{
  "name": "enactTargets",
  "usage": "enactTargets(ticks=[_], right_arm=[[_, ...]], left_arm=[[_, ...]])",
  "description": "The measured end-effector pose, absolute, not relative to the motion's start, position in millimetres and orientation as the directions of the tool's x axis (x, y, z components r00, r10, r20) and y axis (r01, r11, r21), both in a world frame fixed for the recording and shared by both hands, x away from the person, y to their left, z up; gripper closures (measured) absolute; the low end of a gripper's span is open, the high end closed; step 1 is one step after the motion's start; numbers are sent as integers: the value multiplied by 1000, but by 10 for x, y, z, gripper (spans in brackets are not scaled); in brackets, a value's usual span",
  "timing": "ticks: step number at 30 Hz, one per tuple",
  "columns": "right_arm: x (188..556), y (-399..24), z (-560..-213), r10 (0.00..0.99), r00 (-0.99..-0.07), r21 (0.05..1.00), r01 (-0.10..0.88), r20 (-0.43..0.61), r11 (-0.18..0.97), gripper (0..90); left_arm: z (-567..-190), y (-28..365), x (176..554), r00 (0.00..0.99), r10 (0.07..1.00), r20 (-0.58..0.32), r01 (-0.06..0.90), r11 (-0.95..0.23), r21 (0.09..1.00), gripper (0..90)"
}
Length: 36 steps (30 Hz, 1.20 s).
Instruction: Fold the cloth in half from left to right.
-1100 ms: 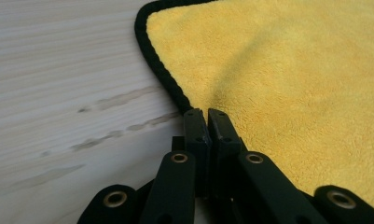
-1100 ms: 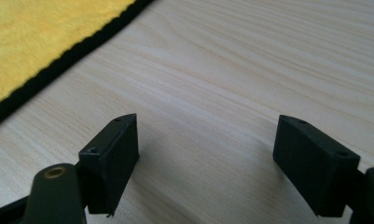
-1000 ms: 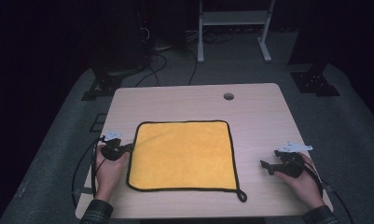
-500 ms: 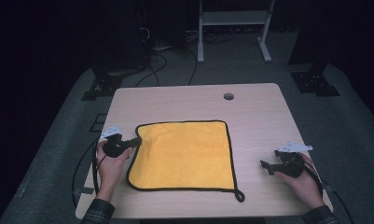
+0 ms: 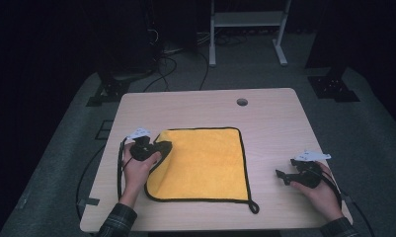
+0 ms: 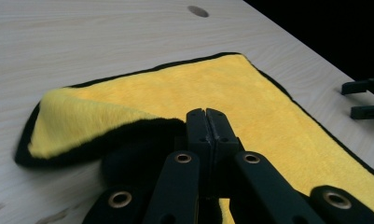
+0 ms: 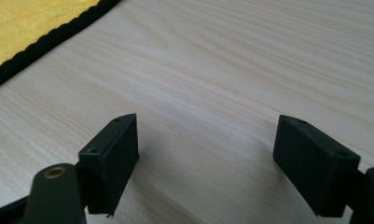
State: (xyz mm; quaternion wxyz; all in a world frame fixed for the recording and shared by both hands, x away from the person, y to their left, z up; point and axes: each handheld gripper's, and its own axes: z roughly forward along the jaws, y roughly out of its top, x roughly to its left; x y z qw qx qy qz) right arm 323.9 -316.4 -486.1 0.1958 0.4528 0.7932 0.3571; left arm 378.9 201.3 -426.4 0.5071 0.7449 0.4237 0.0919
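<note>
Left gripper view: yellow cloth (image 6: 250, 100) edge pinched in left gripper (image 6: 206, 119).

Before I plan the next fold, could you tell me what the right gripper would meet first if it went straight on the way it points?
Probably the yellow cloth: the open right gripper points across bare table toward its black-trimmed edge.

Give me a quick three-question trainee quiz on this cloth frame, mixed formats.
1. True or false: the left gripper is shut on the yellow cloth.
2. The right gripper is: A) shut on the cloth, B) open over bare table, C) touching the hanging loop.
3. Which part of the cloth is lifted and curled over?

Key: 1 true. 2 B. 3 The edge on the person's left, at the left gripper; the rest lies flat.
</note>
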Motion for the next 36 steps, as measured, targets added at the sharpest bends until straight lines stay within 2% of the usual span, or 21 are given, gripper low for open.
enactTargets(ticks=[8, 36], right_arm=[[3239, -3164, -4862, 858, -513, 744, 578, 12, 335, 213], [3239, -3164, -4862, 858, -514, 744, 578, 13, 336, 210]], left_arm=[[-4274, 1818, 3845, 649, 696, -306, 544, -144, 827, 899], [-4296, 722, 4073, 769, 533, -353, 526, -212, 824, 900]])
